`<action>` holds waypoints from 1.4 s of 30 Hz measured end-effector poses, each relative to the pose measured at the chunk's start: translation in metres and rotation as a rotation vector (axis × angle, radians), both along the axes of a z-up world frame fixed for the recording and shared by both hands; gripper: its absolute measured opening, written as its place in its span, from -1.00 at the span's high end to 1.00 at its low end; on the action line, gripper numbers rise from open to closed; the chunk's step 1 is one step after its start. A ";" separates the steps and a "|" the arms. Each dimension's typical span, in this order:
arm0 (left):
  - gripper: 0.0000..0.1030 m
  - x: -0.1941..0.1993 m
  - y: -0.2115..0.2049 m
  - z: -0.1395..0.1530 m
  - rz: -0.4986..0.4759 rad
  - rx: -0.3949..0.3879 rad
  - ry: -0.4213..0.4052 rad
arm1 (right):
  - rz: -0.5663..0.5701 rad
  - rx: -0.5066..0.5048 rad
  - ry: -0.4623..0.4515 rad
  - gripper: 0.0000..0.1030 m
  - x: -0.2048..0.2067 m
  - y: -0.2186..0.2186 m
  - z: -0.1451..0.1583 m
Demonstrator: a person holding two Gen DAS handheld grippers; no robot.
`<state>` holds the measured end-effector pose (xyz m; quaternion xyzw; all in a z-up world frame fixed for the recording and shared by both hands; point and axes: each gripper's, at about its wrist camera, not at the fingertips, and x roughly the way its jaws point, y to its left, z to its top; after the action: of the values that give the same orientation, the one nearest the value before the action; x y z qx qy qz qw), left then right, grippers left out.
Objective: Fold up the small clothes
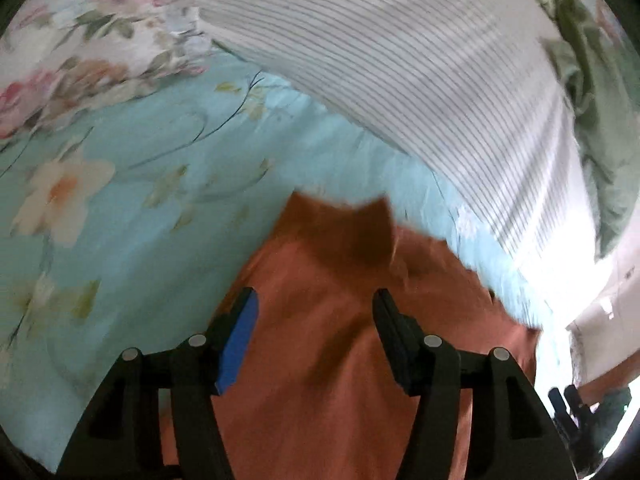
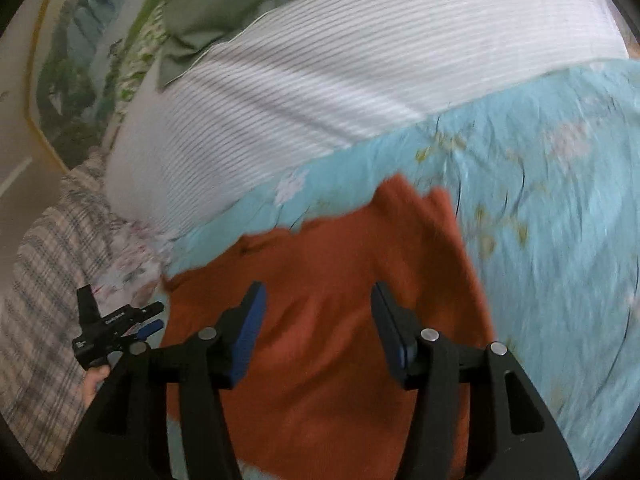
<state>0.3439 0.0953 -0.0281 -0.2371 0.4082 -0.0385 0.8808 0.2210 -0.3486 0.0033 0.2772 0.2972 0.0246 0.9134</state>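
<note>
A rust-orange garment (image 1: 328, 320) lies on a light blue floral bedsheet (image 1: 120, 200). It also shows in the right wrist view (image 2: 320, 288). My left gripper (image 1: 316, 300) is open above the garment, its jaws wide apart with nothing between them. My right gripper (image 2: 318, 296) is open too, above the same garment with nothing held. The left gripper also shows in the right wrist view (image 2: 152, 316) at the garment's left edge, held by a hand. Both views are blurred by motion.
A large white striped pillow (image 1: 420, 80) lies beyond the garment, also seen in the right wrist view (image 2: 340, 80). A green cloth (image 2: 208, 4) lies behind it. A plaid fabric (image 2: 48, 280) is at the left. A floral quilt (image 1: 80, 40) lies at the far left.
</note>
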 end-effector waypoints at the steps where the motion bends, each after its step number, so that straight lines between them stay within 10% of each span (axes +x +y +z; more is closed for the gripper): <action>1: -0.16 -0.014 0.003 -0.001 -0.004 -0.004 0.000 | 0.010 0.011 0.003 -0.09 -0.007 0.005 -0.004; 11: -0.27 -0.154 0.012 -0.049 0.052 -0.196 0.049 | 0.047 0.071 0.017 -0.11 -0.065 0.045 -0.031; 24: -0.42 -0.115 0.003 -0.066 0.149 -0.285 0.007 | 0.068 0.104 0.031 -0.12 -0.084 0.065 -0.036; 27: -0.32 -0.104 0.007 -0.065 0.174 -0.277 -0.007 | 0.065 0.110 0.036 -0.12 -0.085 0.064 -0.039; 34: 0.69 -0.084 0.016 -0.067 0.173 -0.291 -0.007 | 0.054 0.122 0.035 -0.12 -0.087 0.054 -0.040; 42: 0.83 -0.093 -0.054 0.001 -0.035 -0.115 -0.178 | 0.064 0.138 0.027 -0.12 -0.085 0.034 -0.030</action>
<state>0.2509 0.0414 -0.0271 -0.2755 0.3296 -0.0983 0.8977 0.1364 -0.3141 -0.0272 0.3300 0.3158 0.0704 0.8868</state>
